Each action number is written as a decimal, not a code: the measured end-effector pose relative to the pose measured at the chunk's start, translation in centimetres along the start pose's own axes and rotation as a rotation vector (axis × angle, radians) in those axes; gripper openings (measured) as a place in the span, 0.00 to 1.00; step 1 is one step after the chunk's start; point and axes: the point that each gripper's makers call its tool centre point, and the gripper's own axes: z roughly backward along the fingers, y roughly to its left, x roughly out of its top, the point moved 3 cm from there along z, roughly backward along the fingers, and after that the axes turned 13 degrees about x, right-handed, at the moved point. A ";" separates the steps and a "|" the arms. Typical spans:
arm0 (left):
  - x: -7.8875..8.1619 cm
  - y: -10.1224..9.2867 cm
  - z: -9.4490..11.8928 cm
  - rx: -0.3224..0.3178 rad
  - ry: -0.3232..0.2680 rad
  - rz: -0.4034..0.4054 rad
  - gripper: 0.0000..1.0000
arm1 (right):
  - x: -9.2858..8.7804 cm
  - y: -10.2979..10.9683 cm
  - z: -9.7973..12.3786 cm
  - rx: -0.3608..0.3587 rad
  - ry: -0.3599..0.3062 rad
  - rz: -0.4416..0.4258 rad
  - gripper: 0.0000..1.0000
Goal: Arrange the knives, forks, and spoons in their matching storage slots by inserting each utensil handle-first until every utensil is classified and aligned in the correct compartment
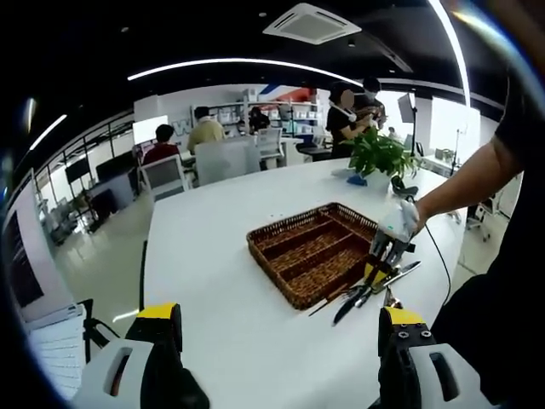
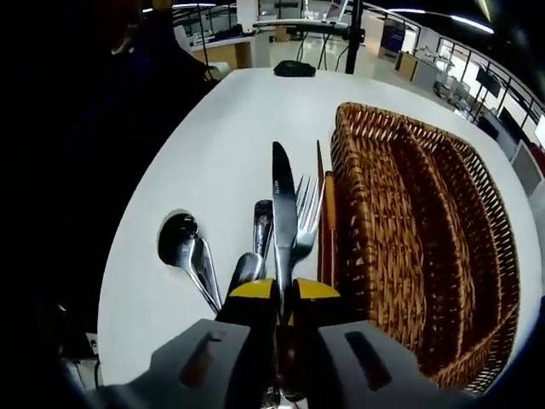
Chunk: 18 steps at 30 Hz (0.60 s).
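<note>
A: What does the right gripper view show?

B: At the bottom centre, the right tongs (image 2: 284,298) are closed on a table knife (image 2: 283,217), whose blade points up the frame. The knife lies on the white worktop (image 2: 221,145) among other cutlery: a fork (image 2: 305,217) just right of it, a spoon (image 2: 187,251) well to its left, and a second spoon (image 2: 258,234) between them. Filling the right of the frame is a woven wicker tray (image 2: 426,247) with long compartments; nothing can be seen in them.

A: And the left gripper view?

B: The left tongs (image 1: 277,328) are open at the bottom, holding nothing, above bare worktop. The tray (image 1: 315,251) sits at centre. Just to its lower right, a person's gloved hand (image 1: 398,223) holds the right tongs (image 1: 385,264) over the cutlery (image 1: 366,294). A potted plant (image 1: 379,158) stands behind, upper right.
</note>
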 end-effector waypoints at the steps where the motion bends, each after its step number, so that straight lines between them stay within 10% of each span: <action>1: 0.0 -0.1 0.0 -0.001 0.000 -0.001 1.00 | 0.0 0.0 0.0 0.002 0.006 0.001 0.04; 18: 1.2 -2.3 -0.7 -0.032 -0.001 -0.013 1.00 | 0.5 0.3 1.5 -0.009 0.027 -0.055 0.03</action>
